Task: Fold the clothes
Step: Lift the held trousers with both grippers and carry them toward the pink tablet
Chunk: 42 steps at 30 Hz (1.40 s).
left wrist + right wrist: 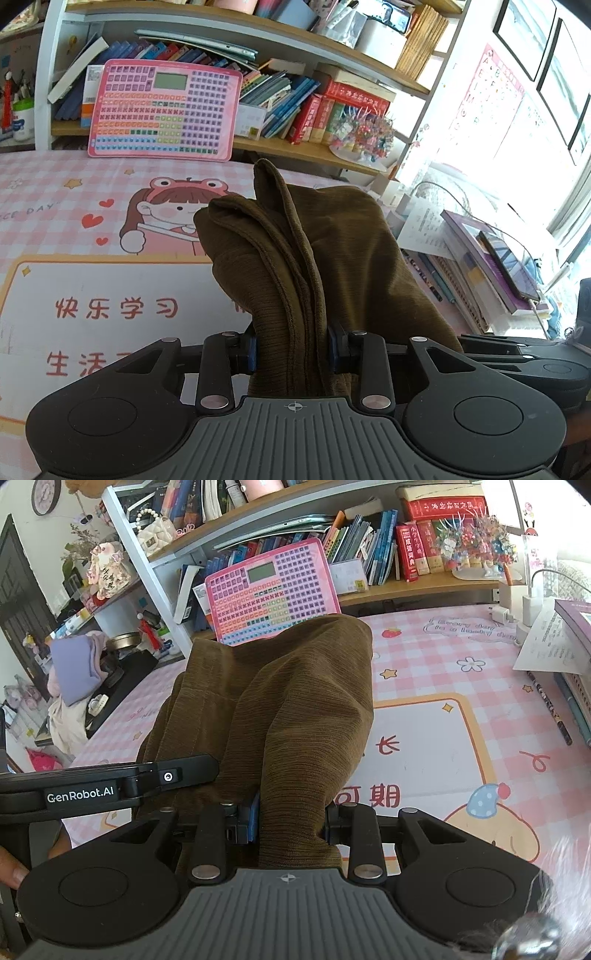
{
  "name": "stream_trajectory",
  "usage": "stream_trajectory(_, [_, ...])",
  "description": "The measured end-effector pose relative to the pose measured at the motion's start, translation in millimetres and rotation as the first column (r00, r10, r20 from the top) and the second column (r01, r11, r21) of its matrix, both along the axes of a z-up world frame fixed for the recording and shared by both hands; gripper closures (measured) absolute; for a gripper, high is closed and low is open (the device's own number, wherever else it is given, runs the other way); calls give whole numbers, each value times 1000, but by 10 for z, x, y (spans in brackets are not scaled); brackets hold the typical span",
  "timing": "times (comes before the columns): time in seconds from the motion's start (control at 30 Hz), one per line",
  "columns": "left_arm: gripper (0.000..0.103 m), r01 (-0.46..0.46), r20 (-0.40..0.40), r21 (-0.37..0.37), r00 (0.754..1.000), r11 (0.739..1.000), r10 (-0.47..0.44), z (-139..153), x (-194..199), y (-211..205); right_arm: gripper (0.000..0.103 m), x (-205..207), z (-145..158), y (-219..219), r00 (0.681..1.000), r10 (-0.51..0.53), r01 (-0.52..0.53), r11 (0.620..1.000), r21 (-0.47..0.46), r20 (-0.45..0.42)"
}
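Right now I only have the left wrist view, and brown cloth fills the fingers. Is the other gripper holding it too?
Observer: Yes. The right gripper is shut on the same brown garment, which bunches up between its fingers.
Operator: Anything on the desk to the right of that cloth?
Observer: The pink checked desk mat lies bare there, with a white charger plugged in at the far right.
Operator: And what's off the desk's left end?
Observer: A lavender cloth lies heaped on clutter beside the desk.
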State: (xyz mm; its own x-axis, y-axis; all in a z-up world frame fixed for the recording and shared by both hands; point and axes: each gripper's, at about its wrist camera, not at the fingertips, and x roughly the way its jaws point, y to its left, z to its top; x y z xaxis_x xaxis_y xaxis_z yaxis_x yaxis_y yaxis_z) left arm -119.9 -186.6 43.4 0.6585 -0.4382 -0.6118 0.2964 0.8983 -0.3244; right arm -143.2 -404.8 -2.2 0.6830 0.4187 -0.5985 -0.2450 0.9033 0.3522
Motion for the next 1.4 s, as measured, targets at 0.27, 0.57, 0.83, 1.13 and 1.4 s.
stream_trajectory(0.27, [71,27,10,-33,1000,999,-27,-29,268,370,75,222,39,378,999,-29,29,999,-23,14])
stream_trajectory(0.57, [71,33,-13,-76,999,997,-34,-75,698,1119,75,659,65,1121,1000,-29,30,998,-47,1])
stream_trajectory(0.83, [71,-24,-55,-160,998,987,15,-175,1315,1852,75,1326,127,1768,1000,7,-7,998,-61,3])
stream_trajectory(1.13, [71,-96,-49,-182,995,979,88,-386,2234,2401,74,2282,127,2307,1000,11,-10,999,-41,12])
stream_trajectory(1.4, [71,-150,-67,-204,988,967,139,-585,2818,2706,74,2926,-62,2592,1000,7,-8,1000,-21,-3])
